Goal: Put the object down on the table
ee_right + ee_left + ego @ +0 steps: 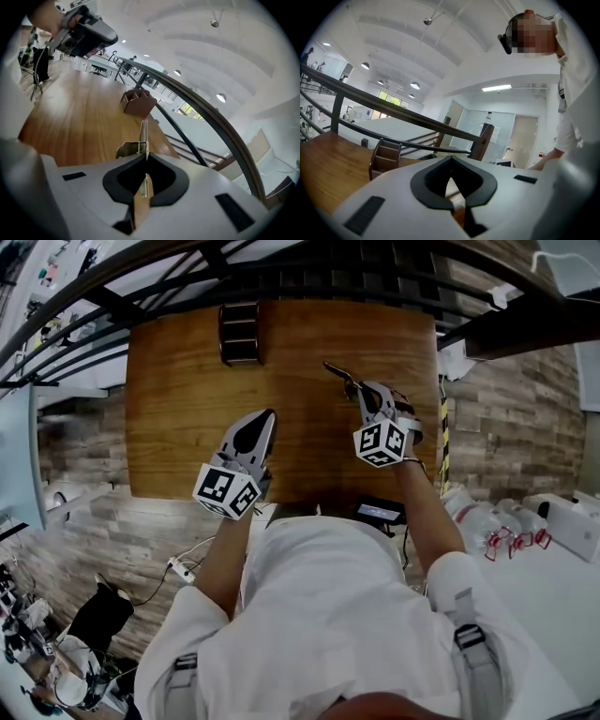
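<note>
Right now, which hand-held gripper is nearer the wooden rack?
Left. The left hand-held gripper is on the person's side of the wooden rack, slightly right; the right hand-held gripper, shut on a metal piece, is farther right.

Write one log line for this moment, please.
right gripper: shut on thin metal object, held over table | left gripper: shut, empty | status: not yet released

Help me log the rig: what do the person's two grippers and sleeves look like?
Both the left gripper and right gripper are pale grey shells tapering to a point, lined with black pads. Each carries a white cube with black square markers. The person wears a white short-sleeved shirt.
</note>
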`<state>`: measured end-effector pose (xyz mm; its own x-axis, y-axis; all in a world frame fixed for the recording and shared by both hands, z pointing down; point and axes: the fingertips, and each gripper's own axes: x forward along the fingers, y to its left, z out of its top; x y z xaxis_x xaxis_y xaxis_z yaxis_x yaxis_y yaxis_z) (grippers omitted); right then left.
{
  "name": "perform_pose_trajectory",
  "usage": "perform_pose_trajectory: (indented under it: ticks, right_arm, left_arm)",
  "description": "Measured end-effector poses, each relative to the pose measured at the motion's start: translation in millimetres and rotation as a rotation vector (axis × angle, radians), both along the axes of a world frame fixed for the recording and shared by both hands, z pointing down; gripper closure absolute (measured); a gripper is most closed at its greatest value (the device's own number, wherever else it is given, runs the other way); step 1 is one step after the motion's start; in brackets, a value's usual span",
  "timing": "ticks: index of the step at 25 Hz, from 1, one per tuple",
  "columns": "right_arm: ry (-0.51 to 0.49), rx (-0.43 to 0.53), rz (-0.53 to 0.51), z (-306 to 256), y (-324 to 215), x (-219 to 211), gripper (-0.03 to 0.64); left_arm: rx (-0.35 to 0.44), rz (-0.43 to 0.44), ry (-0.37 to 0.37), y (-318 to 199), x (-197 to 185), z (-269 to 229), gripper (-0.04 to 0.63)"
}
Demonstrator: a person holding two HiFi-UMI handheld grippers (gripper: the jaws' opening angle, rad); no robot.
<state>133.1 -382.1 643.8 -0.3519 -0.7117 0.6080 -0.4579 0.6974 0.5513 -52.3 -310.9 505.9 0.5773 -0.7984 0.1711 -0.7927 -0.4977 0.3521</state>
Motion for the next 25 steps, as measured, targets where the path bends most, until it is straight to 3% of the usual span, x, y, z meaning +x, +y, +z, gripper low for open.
perform_pose_trajectory:
  ticks: [9, 25]
  right_arm:
    - [0.130, 0.016, -0.042, 25, -17, 7, 0.591]
    - [0.140, 0.005, -0.059, 44, -35, 9, 0.591]
  left_arm:
    - [-0.008, 0.020, 0.004, 2, 12, 3, 0.580]
    - [-0.045, 0.014, 0.005, 0, 6, 19, 0.580]
